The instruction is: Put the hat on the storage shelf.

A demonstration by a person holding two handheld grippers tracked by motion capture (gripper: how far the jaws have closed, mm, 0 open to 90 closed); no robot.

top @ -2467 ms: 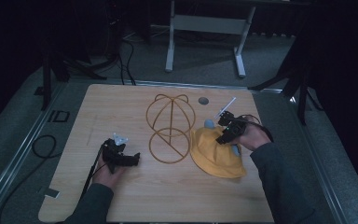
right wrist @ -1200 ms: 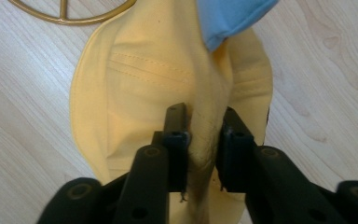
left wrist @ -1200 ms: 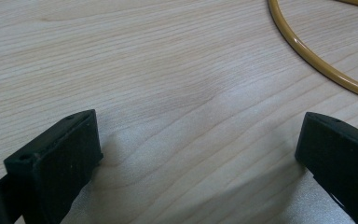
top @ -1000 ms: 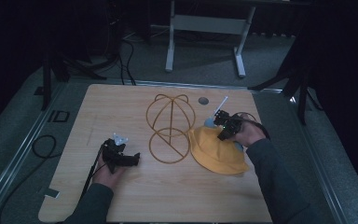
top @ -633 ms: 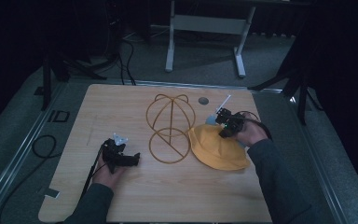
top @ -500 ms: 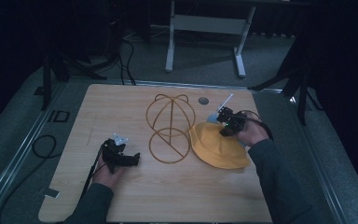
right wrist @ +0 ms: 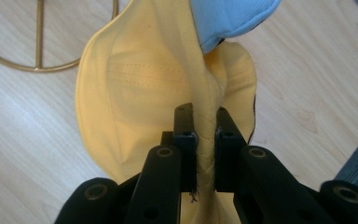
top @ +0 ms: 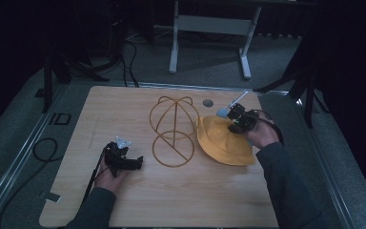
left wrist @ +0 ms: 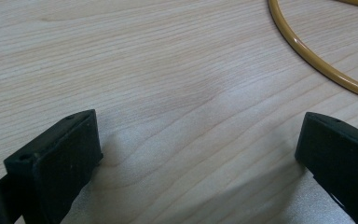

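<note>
— One hat (top: 221,140), yellow, on the right half of the table (top: 124,109). Why hold it by the edge?

— My right gripper (top: 237,120) pinches a fold of the brim (right wrist: 204,135) between its jaws, closed tight on the cloth. I judge the edge is the only part thin enough to bite; the crown is too bulky. Something pale blue (right wrist: 230,18) shows past the fold, and I cannot tell what it is.

— And where does the hat sit against the stand?

— Just beside it. The wire stand (top: 174,131) is upright near the middle of the table, its base ring flat on the wood, and the hat's left edge comes close to or touches that ring; I cannot tell which.

— Your other hand?

— My left gripper (top: 123,161) rests low on the table, jaws wide apart with nothing between them, only bare wood. The ring (left wrist: 317,56) curves past ahead of it.

— Room to move?

— Plenty above the stand, and open wood in front of it. On the right, the hat lies near the table's edge, so I would keep any lift going inward, I think.
</note>
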